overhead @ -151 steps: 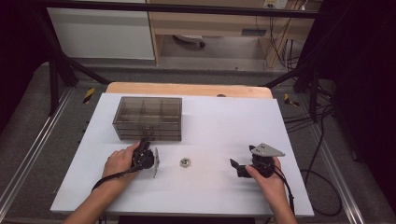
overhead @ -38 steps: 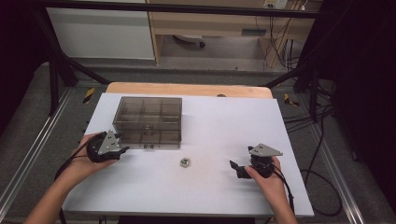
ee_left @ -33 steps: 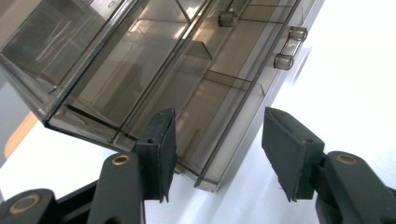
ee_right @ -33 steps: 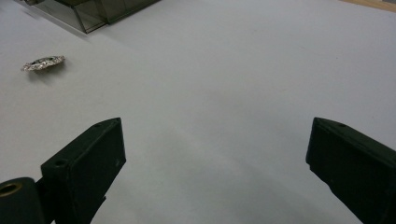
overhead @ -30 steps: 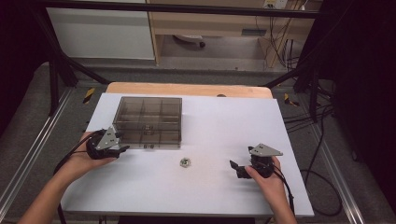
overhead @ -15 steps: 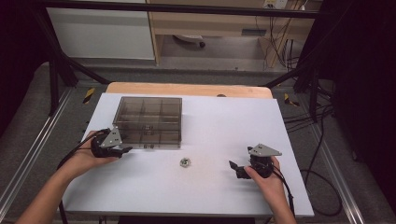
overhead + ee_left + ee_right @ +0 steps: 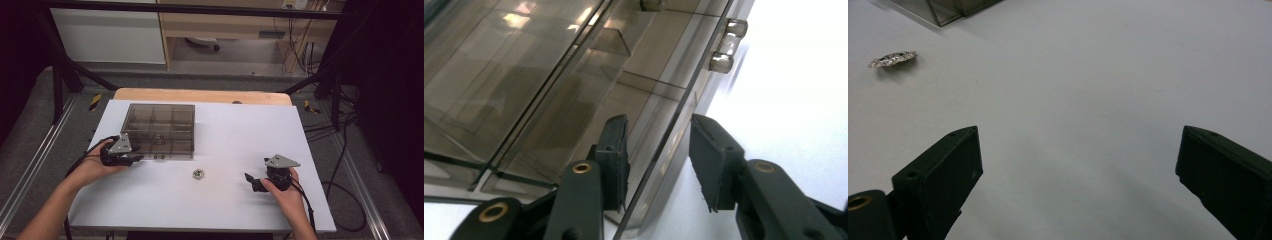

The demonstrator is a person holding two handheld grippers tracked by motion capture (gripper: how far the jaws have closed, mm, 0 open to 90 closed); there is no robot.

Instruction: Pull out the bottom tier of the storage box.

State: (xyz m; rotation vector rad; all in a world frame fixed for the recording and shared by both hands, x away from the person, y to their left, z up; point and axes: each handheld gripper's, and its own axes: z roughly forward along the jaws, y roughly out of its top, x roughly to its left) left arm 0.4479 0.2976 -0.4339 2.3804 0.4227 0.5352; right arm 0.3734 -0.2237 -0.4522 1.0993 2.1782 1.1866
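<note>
The clear plastic box (image 7: 160,131) sits toward the table's (image 7: 240,130) far left corner, lid down, its compartments showing nothing clearly inside. The left gripper (image 7: 659,160) straddles its near wall, jaws just closing, narrow, not yet pressing. The right gripper (image 7: 1078,185) rests wide open near the right edge, a small metal piece (image 7: 198,173) between them.

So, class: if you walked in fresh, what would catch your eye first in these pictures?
First, the smoky clear compartment box at the table's far left, with the left claw straddling its near edge; its jaws have just been closing, one pad over the lid, the other outside. Then the small silvery disc lying alone mid-table, and the right claw resting wide open at the right.
</note>
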